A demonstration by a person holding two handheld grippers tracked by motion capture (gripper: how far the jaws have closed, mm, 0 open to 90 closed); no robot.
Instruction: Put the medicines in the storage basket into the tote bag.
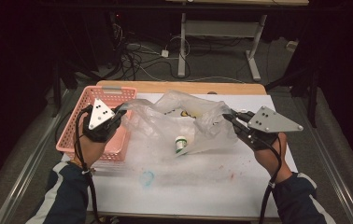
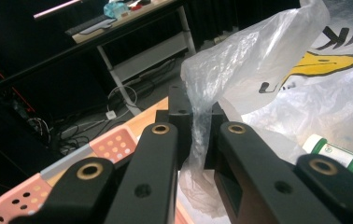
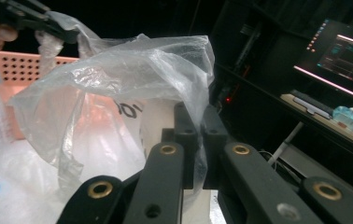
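A clear plastic bag (image 1: 184, 119) with a yellow and black print is stretched between both grippers above the white table (image 1: 202, 182). My left gripper (image 1: 122, 111) is shut on the bag's left edge (image 2: 198, 126). My right gripper (image 1: 226, 116) is shut on the bag's right edge (image 3: 198, 107). A small white bottle with a green cap (image 1: 180, 143) lies on its side at the bag's lower opening, also seen through the plastic as the bottle (image 2: 335, 154) in the left gripper view.
A pink perforated basket (image 1: 86, 135) stands at the table's left edge, under my left hand. Blue and red smudges (image 1: 147, 177) mark the white table top. Behind the table are desk legs (image 1: 182, 46) and floor cables.
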